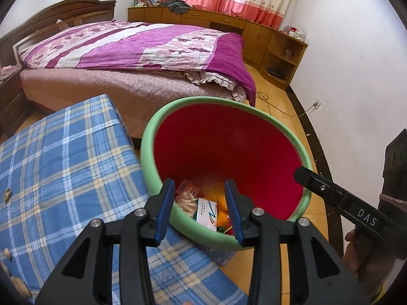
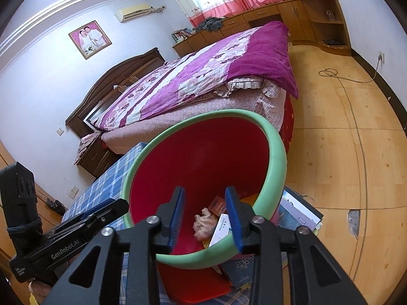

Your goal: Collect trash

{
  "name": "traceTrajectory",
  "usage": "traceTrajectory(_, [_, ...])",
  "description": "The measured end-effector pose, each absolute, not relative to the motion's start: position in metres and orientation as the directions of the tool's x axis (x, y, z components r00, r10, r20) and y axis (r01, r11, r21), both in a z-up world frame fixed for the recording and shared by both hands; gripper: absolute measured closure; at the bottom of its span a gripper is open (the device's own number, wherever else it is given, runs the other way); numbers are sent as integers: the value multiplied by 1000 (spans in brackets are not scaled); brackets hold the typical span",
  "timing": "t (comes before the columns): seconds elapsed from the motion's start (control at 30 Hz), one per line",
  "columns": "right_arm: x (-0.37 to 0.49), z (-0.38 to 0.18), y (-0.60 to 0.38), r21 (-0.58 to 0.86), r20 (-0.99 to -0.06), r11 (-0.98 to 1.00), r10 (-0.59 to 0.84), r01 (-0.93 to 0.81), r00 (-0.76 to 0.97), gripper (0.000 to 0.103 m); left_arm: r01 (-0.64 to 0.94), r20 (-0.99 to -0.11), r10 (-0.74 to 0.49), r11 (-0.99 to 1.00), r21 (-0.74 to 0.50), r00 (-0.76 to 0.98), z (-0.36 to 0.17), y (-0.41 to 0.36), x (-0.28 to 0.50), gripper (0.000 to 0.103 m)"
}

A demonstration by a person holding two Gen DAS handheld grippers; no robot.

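A red trash bin with a green rim [image 1: 162, 117] [image 2: 277, 157] stands beside a table with a blue plaid cloth [image 1: 63, 157] [image 2: 106, 185]. Inside lie a white box [image 1: 207, 212] [image 2: 221, 228], a crumpled pale wrapper [image 1: 188, 203] [image 2: 203, 225], an orange packet [image 1: 187, 189] [image 2: 217, 204] and orange pieces [image 1: 221, 208]. My left gripper [image 1: 201, 206] is open and empty over the bin's near rim. My right gripper [image 2: 204, 216] is open and empty over the bin mouth. Each gripper shows in the other's view [image 1: 338, 198] [image 2: 84, 226].
Peanut shells [image 1: 7, 193] lie on the plaid cloth at the left. Books [image 2: 300, 211] sit under the bin on its right. A bed with a purple quilt [image 1: 142, 45] stands behind. A cable [image 2: 338, 78] crosses the wooden floor [image 2: 343, 139].
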State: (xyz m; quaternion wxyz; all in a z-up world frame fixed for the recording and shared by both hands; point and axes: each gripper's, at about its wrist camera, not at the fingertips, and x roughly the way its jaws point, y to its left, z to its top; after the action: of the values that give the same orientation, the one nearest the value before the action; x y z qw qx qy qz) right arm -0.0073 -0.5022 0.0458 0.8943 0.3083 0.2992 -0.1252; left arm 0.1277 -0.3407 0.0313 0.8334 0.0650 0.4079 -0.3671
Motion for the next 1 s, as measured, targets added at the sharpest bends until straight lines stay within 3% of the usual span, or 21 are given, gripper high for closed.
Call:
traceTrajectory(0.13, [-12, 51, -493, 471, -609, 786, -40, 401, 792, 50, 640, -730, -544, 744, -191, 414, 34, -326, 124, 62])
traceTrajectory(0.6, [-31, 85, -437, 457, -583, 821, -14, 342, 812, 32, 560, -723, -490, 810, -172, 487, 54, -255, 99, 62])
traceTrajectory(1.0, [-32, 101, -374, 446, -579, 858, 58, 256, 813, 26, 462, -698, -422, 875, -147, 578, 73, -183, 75, 62])
